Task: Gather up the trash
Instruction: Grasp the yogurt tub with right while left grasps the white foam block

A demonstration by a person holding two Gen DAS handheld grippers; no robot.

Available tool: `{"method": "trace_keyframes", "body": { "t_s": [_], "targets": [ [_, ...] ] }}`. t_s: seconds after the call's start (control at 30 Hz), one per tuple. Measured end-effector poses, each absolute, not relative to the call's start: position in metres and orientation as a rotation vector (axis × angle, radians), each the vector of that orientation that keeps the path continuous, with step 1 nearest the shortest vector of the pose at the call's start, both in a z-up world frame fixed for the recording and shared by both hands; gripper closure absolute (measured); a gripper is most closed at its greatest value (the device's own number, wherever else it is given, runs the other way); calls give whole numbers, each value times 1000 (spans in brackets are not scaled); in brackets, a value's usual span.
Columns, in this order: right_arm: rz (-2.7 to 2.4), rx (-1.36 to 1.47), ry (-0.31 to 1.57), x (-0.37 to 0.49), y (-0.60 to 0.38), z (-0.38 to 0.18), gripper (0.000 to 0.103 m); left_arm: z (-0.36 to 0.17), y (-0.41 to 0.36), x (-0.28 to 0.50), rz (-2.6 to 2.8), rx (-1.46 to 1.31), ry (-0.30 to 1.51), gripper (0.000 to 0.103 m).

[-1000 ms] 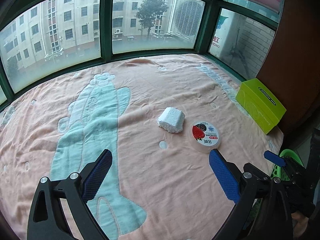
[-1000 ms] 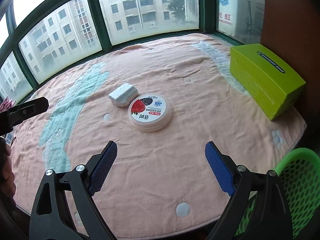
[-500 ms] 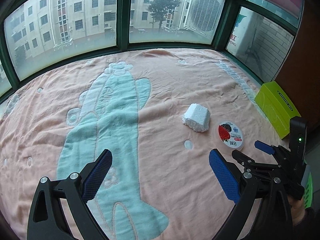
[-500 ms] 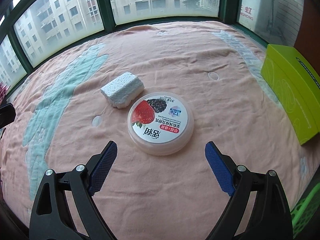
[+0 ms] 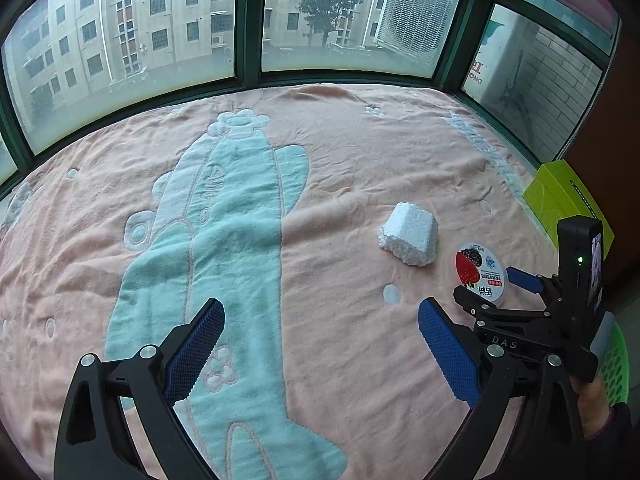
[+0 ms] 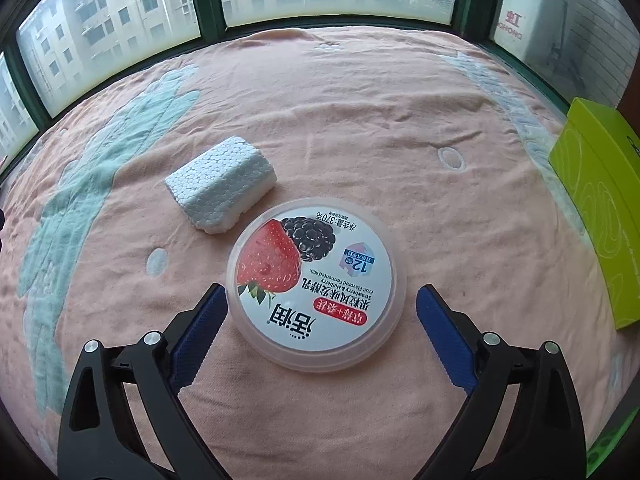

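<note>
Windows [image 5: 248, 24] with dark green frames wrap the far side of the pink blanket [image 5: 340, 152] in front of you, and the blanket runs right up to them, so the far edge is closed off. On your right a lime-green box [image 6: 596, 216] sits along the blanket's edge, and a green mesh basket [image 5: 614, 364] shows just past the near right corner. Most of the blanket is bare: the whole left half, with its pale teal cactus pattern [image 5: 224, 248], gives you free space to move.

Your right gripper [image 6: 320, 320] is low over the yogurt tub lid [image 6: 316, 276], which lies flat on the blanket with its label up. Its jaws are opening and stand wide, one blue pad on either side of the lid's near half; the left pad is just beside the rim and the right pad stands a little off, neither pressing on it. A white foam block [image 6: 222, 190] lies just beyond the lid on the left, close to it but whether they touch you cannot tell.

Your left gripper [image 5: 320, 344] hangs over bare blanket with its fingers wide and nothing between them. From that side you can see the right gripper [image 5: 498, 284] reaching around the lid [image 5: 480, 272].

Compared with a second ago, the lid has gone from well ahead of your right fingers to between them, and the lime box has slid toward the picture's right edge. In the left view the foam block and lid have shifted right and the right gripper has come in beside them.
</note>
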State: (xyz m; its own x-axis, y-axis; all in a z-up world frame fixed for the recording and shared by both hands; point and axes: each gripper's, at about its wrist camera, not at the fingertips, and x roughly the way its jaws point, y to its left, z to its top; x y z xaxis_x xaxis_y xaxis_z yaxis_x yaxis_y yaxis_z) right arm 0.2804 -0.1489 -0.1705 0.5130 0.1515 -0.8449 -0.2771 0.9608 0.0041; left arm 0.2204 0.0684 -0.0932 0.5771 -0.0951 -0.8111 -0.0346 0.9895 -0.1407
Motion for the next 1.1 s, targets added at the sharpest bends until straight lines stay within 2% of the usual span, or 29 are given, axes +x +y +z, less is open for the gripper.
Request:
{"method": "trace_keyframes", "body": {
  "t_s": [0.6,1.1],
  "targets": [
    [243,-118,988,266,-162,-158,11,-107,41,251,-70,-85,971,9],
    [181,-26,986,231,-208,-142,11,-144,-21,321,-186,48,1019,9]
  ]
}}
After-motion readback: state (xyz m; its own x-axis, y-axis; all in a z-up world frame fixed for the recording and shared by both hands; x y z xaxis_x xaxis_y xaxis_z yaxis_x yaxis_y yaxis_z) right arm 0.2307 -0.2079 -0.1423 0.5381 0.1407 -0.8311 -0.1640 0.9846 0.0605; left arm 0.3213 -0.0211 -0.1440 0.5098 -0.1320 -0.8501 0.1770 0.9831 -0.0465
